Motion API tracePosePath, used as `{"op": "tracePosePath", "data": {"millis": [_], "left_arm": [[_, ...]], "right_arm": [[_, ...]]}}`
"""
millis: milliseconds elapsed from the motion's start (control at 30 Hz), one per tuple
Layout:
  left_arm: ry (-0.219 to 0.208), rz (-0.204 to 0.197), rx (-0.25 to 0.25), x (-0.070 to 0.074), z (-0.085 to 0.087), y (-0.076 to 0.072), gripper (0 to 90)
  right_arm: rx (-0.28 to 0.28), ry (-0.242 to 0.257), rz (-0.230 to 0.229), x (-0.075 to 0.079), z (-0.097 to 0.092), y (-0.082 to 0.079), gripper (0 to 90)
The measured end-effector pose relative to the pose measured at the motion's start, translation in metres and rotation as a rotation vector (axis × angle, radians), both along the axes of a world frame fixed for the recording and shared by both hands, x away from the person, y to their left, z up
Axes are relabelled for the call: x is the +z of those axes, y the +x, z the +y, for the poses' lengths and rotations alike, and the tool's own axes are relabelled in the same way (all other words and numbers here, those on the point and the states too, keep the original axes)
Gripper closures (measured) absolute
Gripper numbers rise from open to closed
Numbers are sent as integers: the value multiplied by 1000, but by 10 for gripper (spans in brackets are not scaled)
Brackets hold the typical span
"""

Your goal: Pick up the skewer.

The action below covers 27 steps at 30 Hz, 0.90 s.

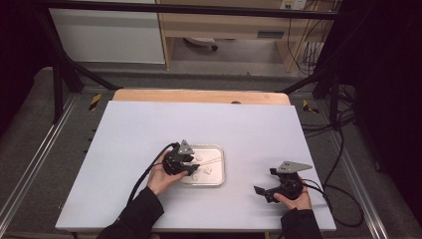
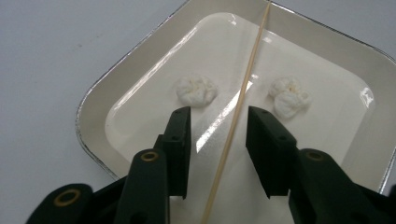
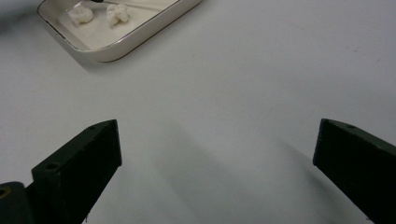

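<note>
Skewer (image 2: pixel 236 116) lies untouched between the left tool's (image 2: pixel 218 116) jaws.

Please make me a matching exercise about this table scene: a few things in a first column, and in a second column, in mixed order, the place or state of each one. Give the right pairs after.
Things:
1. wooden skewer
2. tray
3. right gripper
4. two white lumps

Places or states:
A. rests on the white table, under the left gripper
B. lies between the left gripper's jaws, not yet pinched
C. held apart from the tray, jaws wide open with nothing between them
D. lie in the tray, one on each side of the stick

Pairs: 1-B, 2-A, 3-C, 4-D
</note>
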<state>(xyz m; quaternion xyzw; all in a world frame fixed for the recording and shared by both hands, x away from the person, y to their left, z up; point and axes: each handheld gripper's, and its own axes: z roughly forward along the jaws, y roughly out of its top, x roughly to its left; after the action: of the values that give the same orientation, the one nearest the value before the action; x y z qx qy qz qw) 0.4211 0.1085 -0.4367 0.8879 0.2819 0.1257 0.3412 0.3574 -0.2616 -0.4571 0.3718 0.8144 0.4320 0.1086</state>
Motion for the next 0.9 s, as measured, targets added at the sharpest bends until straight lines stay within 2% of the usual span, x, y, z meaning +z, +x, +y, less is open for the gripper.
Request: {"op": "tracePosePath", "data": {"millis": [300, 500, 733, 900], "left_arm": [[12, -7, -35, -1, 0, 0, 760], [13, -5, -43, -3, 0, 1, 787], [14, -5, -61, -4, -1, 0, 875], [10, -11, -70, -4, -1, -1, 883]], "right_arm": [[-1, 1, 4, 0, 0, 0, 15], [0, 1, 5, -1, 1, 0, 15], [1, 2, 6, -1, 1, 0, 15], [3, -1, 4, -1, 1, 0, 15]]}}
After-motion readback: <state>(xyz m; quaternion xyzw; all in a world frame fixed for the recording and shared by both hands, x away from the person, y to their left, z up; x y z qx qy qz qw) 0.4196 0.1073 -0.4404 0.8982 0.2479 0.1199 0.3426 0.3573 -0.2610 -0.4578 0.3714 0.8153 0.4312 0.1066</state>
